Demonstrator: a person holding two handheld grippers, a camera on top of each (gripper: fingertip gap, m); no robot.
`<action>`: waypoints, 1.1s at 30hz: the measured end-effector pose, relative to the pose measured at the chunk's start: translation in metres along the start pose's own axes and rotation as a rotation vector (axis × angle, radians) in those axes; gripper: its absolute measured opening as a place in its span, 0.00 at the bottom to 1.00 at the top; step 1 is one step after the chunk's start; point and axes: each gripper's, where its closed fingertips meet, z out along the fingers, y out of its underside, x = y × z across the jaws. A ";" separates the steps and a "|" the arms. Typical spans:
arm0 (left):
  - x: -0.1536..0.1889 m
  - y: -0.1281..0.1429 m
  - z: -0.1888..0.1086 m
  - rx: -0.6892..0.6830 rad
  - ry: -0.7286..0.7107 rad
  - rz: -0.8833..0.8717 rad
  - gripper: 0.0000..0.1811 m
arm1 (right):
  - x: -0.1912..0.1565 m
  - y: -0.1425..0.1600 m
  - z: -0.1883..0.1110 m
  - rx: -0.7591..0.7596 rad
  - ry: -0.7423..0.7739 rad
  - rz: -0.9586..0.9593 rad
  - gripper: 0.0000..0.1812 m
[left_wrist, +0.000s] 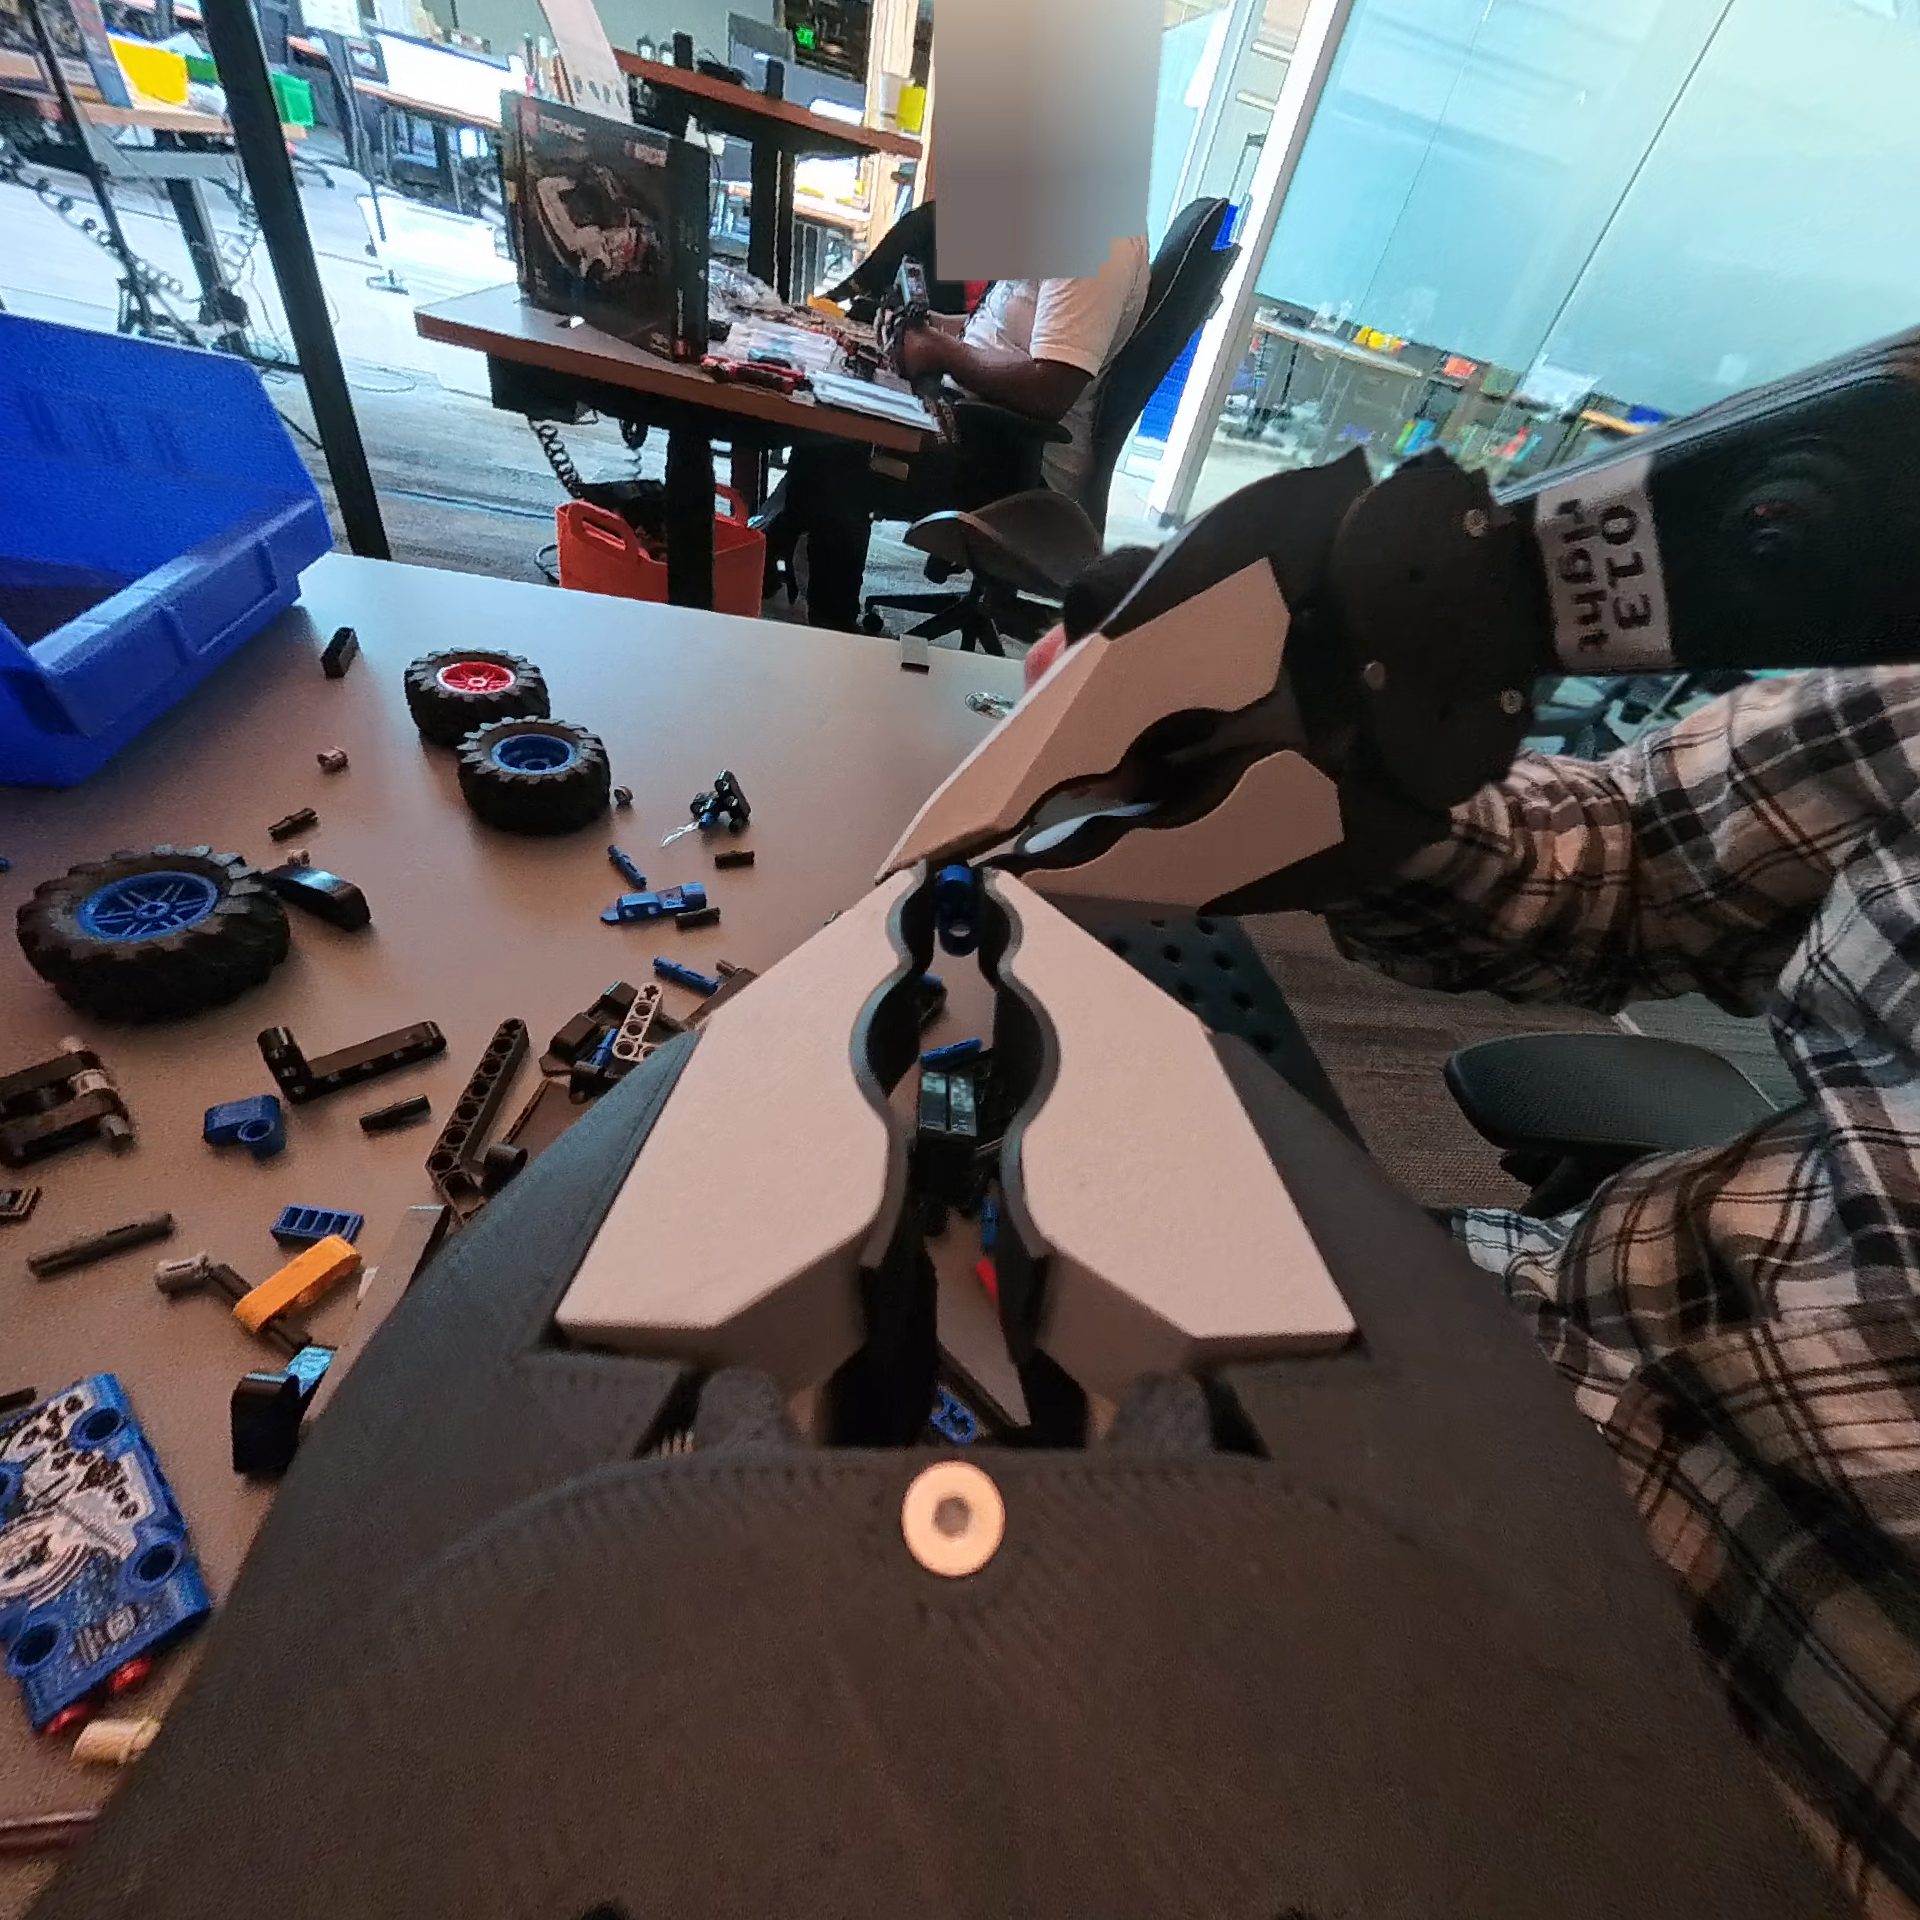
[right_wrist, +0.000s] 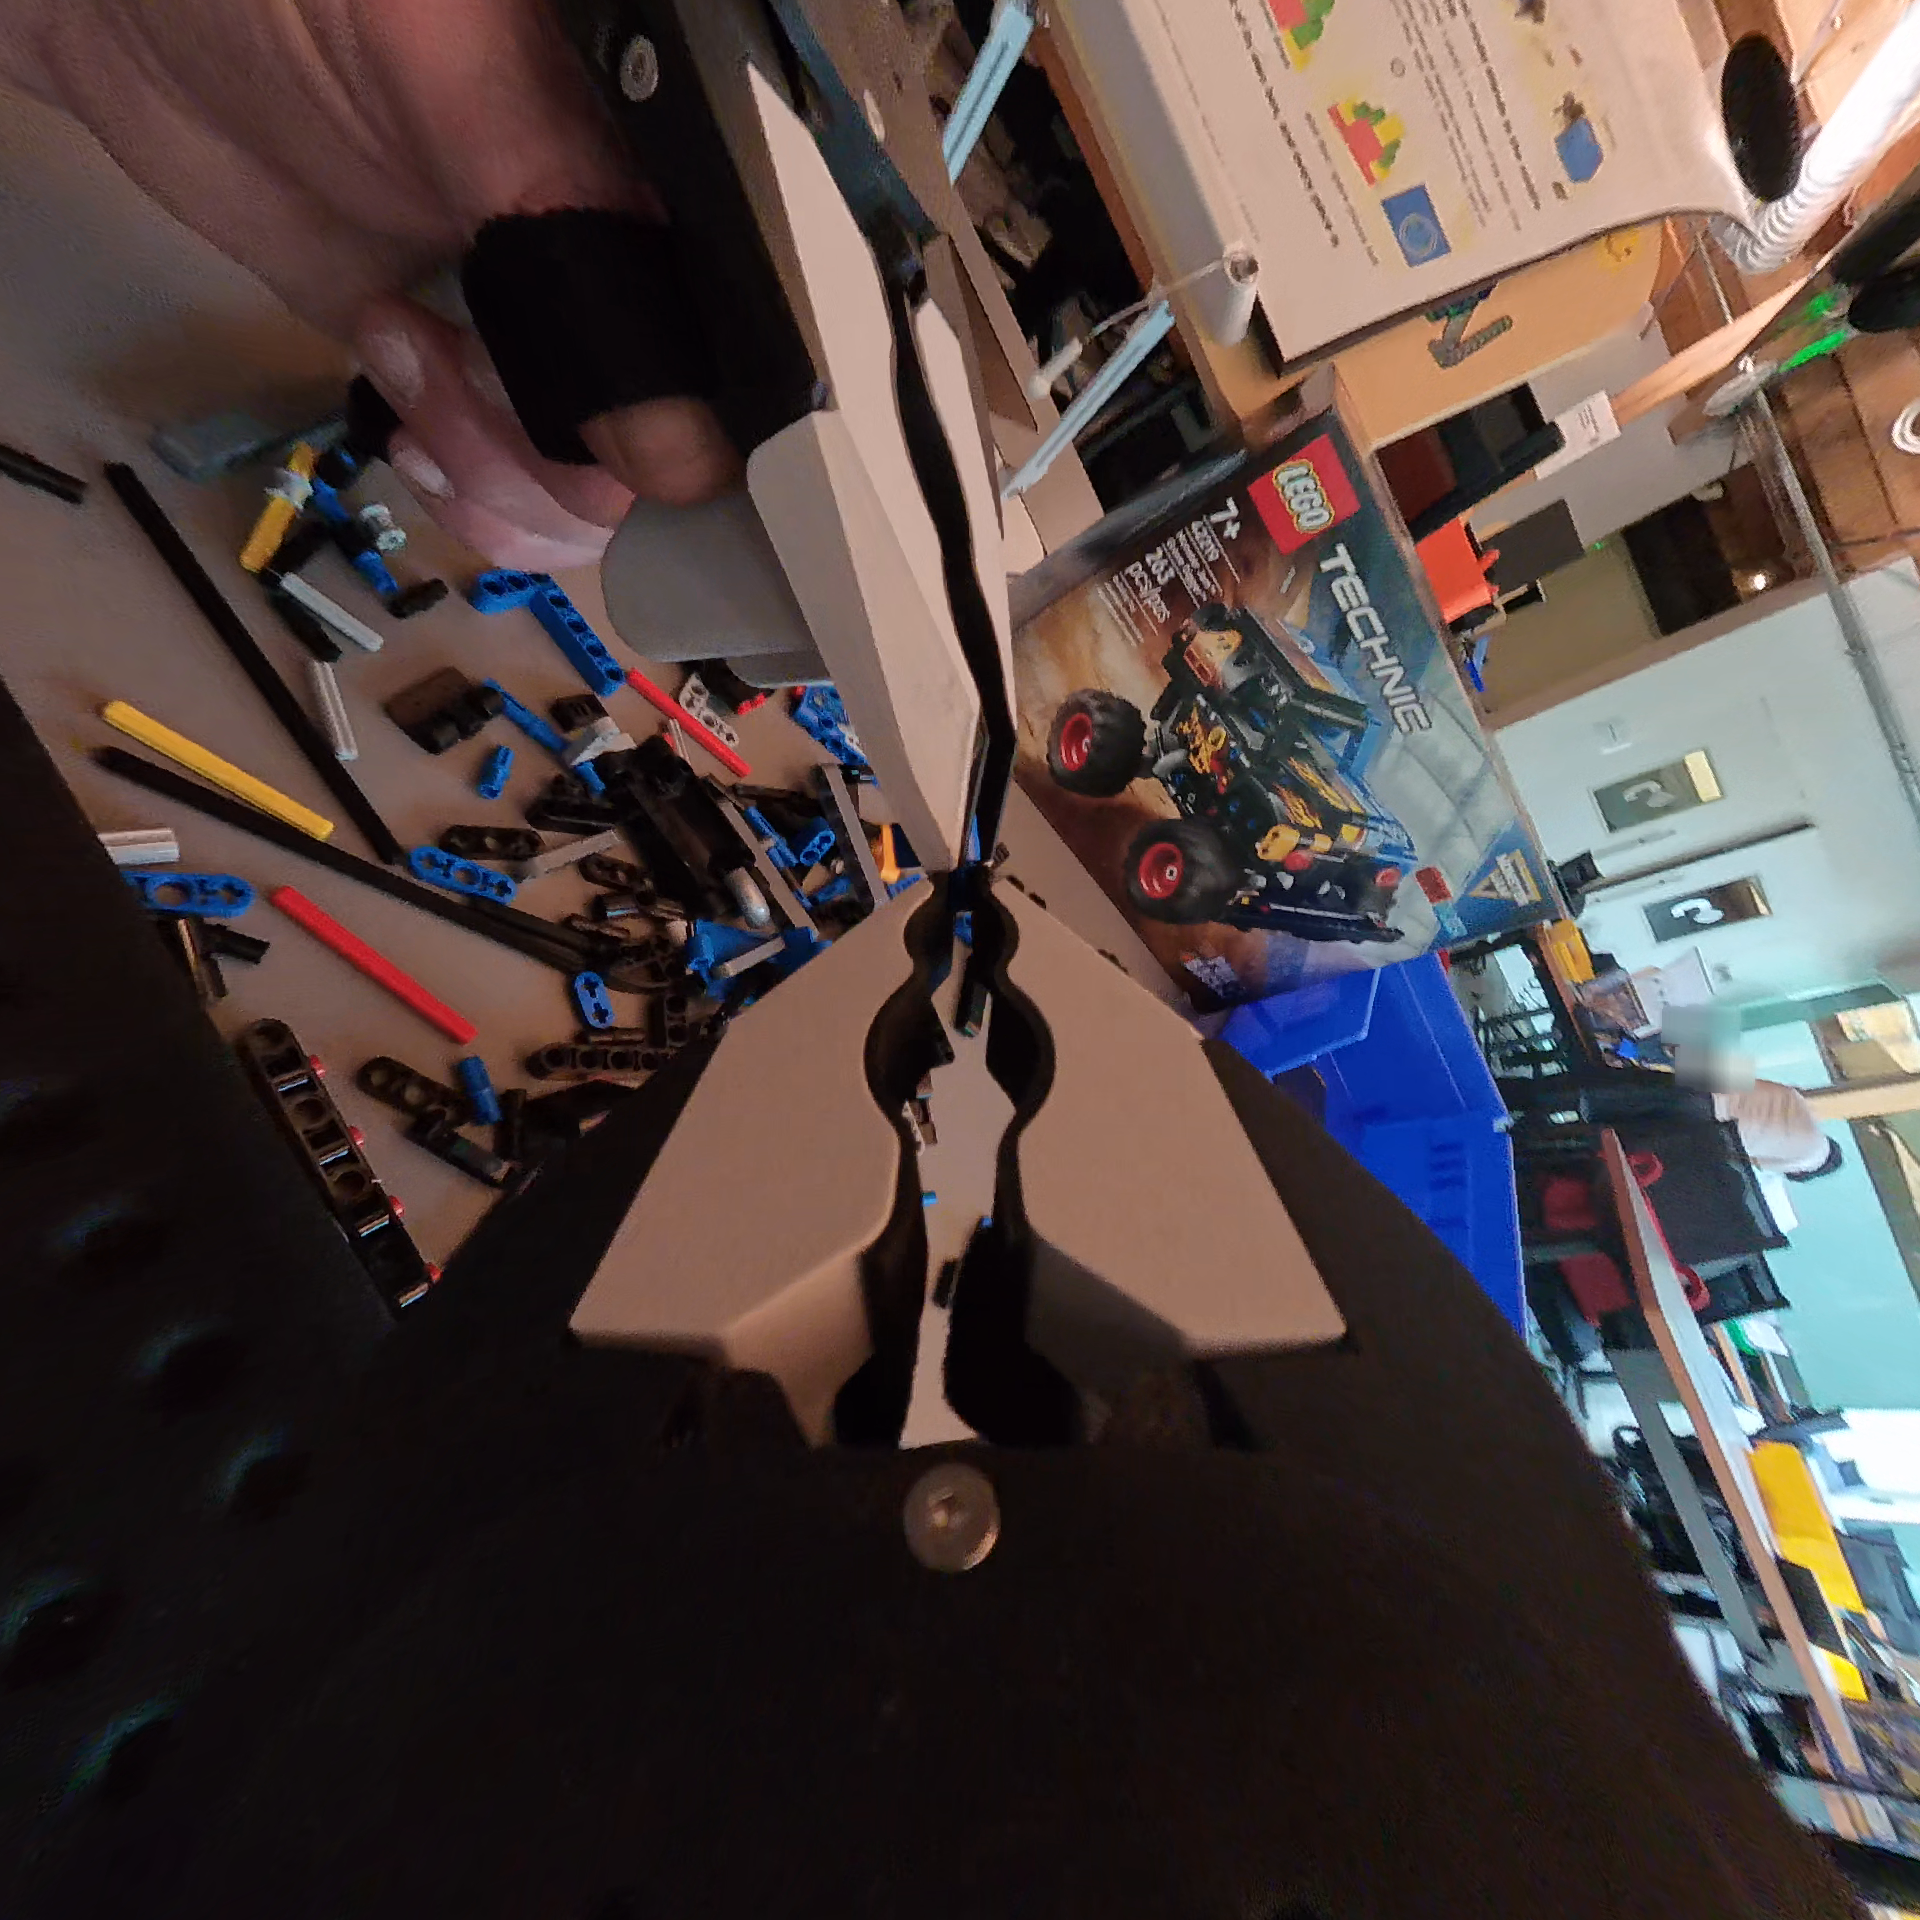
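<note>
Connector (left_wrist: 954, 914), blue, small, pinched at the very tips of the left gripper (left_wrist: 951, 902); its long axis runs along the fingers, one end poking forward past the tips

Left gripper: jaws closed on the connector, held above the table (left_wrist: 831, 665)

Right gripper (left_wrist: 961, 862): comes in from the right of the connector, tips touching or just short of its forward end, cannot tell which; jaws nearly together, and whether they pinch anything is unclear. Its own view shows the tips (right_wrist: 961, 914) meeting the left gripper's tips at a dark-blue piece (right_wrist: 964, 896), most likely the same connector

Nearer gripper: left, which holds the connector; right meets it tip to tip, roughly at right angles

Count, left of the connector:
- wheels, 3: one red hub (left_wrist: 476, 694), two blue hubs (left_wrist: 533, 774) (left_wrist: 153, 928)
- bin (left_wrist: 135, 540), blue, 1, beyond the wheels
- panel (left_wrist: 88, 1548), blue, printed, 1, nearest the camera
- orange piece (left_wrist: 296, 1283), 1
- loose black and blue beams and pins, too many to count

Count, behind the connector in the right wrist view:
- box (right_wrist: 1278, 727), 1, pictured truck on it
- red rods, 2 (right_wrist: 369, 961) (right_wrist: 686, 722)
- yellow rod (right_wrist: 213, 769), 1
</note>
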 end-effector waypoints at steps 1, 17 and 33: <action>-0.002 0.002 0.001 -0.012 -0.016 -0.001 0.02 | -0.001 0.003 0.001 -0.022 0.007 -0.007 0.00; -0.020 -0.012 -0.024 0.052 -0.053 -0.052 0.02 | 0.002 0.021 -0.011 0.052 -0.093 0.161 0.00; -0.039 0.065 -0.006 -0.332 -0.146 0.004 0.03 | -0.047 0.051 0.014 -0.083 -0.335 0.224 0.16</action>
